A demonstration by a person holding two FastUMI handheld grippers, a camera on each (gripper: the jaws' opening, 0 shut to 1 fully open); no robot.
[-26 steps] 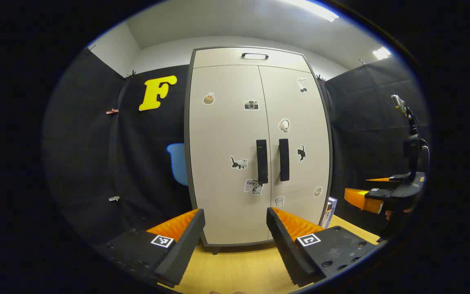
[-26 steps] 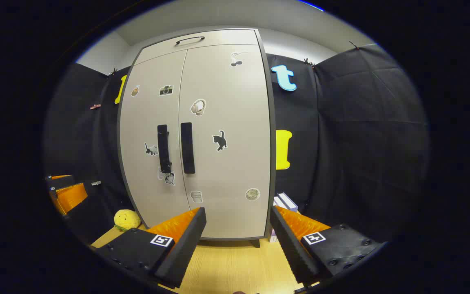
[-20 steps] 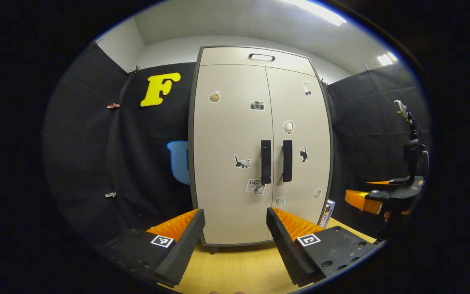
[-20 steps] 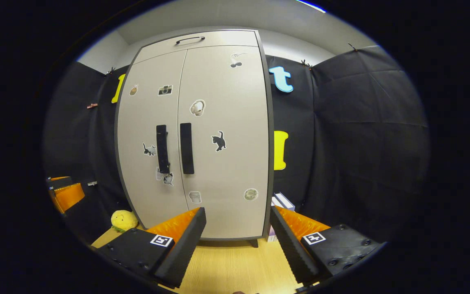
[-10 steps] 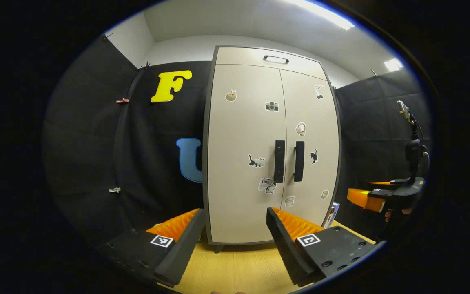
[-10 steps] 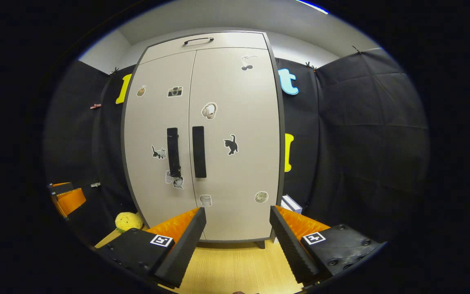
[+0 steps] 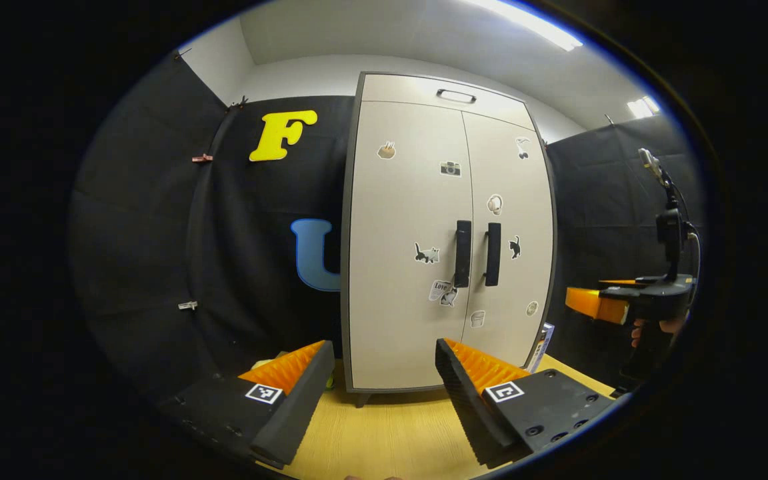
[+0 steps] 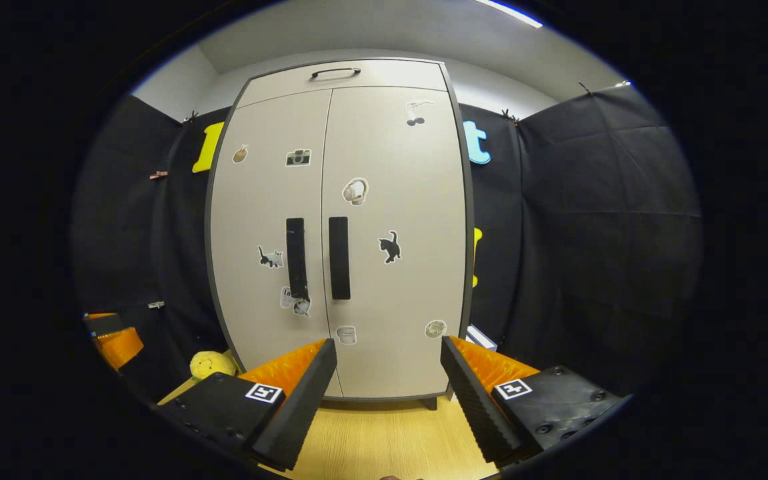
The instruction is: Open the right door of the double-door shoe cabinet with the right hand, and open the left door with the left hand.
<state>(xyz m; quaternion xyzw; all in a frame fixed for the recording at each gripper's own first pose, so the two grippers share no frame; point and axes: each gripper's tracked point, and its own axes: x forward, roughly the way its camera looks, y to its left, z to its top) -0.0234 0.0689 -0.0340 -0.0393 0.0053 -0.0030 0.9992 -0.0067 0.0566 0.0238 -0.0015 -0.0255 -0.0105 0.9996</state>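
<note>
Left gripper point(image 7: 384, 373) wide open, empty. Right gripper point(image 8: 387, 370) wide open, empty. Wooden table point(image 8: 384, 440) under both. Shoe cabinet point(image 8: 337, 233) ahead, well apart, doors closed; right door handle point(image 8: 339, 257) ahead-left of right gripper, left door handle point(image 7: 463, 253) ahead-right of left gripper.

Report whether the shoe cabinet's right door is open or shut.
Shut: the right door sits flush with the left door, their handles side by side.

A sticker point(image 7: 439, 291) low on the cabinet's left door point(image 7: 407, 247) reads "Love"; each claw's square coded tag carries no readable words.
</note>
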